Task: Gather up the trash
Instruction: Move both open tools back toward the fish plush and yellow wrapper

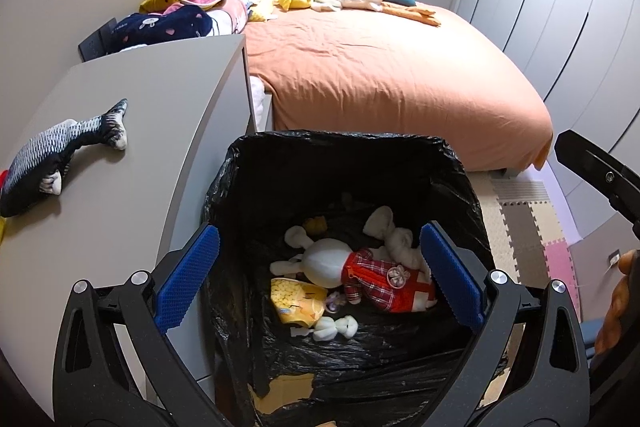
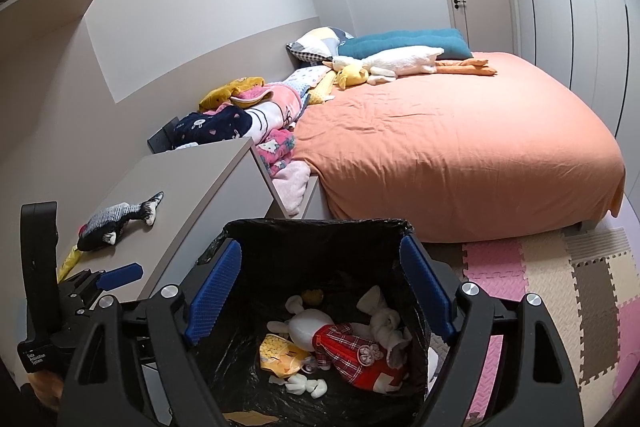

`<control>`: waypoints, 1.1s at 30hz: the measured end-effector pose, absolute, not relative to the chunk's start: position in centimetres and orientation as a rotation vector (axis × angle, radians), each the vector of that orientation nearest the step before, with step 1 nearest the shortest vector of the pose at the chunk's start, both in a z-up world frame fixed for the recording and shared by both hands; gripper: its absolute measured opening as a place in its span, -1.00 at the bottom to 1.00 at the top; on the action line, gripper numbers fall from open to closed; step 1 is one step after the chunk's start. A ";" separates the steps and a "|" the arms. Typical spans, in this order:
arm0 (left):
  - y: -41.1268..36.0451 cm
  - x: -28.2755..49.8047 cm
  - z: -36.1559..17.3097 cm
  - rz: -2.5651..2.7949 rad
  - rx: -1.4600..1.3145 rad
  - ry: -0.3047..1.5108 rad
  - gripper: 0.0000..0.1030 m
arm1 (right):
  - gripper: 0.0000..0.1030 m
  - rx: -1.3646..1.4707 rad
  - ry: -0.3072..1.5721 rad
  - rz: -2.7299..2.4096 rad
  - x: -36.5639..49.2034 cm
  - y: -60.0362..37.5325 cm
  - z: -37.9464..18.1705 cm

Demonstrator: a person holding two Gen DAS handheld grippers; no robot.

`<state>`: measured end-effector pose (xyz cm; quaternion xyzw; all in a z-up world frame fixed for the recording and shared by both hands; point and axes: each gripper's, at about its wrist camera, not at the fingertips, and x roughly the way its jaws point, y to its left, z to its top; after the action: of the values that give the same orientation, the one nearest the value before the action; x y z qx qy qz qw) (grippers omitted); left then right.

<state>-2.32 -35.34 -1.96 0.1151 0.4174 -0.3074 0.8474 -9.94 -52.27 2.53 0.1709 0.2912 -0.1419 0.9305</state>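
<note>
Hovering empty with fingers apart, both grippers, left (image 1: 319, 279) and right (image 2: 320, 289), overlook the bin (image 1: 448, 163) holding a doll (image 1: 362, 273), while a fish toy (image 1: 60, 155) remains on the tabletop (image 1: 152, 107).

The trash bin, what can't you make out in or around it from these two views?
- Left wrist view: the bin base, cut off by the bottom edge.
- Both views: what lies under the white doll in the red dress.
- Right wrist view: the fish toy's head end, hidden behind the left gripper.

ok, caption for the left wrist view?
Left gripper open above black-lined bin holding a plush doll; fish toy on the cabinet.
</note>
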 end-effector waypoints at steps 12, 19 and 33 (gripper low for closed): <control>-34.0 -1.8 -1.6 -0.620 0.259 0.858 0.88 | 0.59 0.345 0.608 -0.255 -8.6 -50.9 2.1; -31.8 -0.8 -1.3 -0.579 0.246 0.859 0.88 | 0.59 0.335 0.620 -0.219 -7.0 -49.2 2.0; -25.9 1.4 -1.4 -0.477 0.209 0.867 0.88 | 0.59 0.303 0.643 -0.128 -3.1 -44.4 1.8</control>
<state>1.38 -25.95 -1.44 0.1000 0.4153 -0.2285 0.8748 -3.10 -44.45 1.75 0.1480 0.3147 -0.0627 0.9355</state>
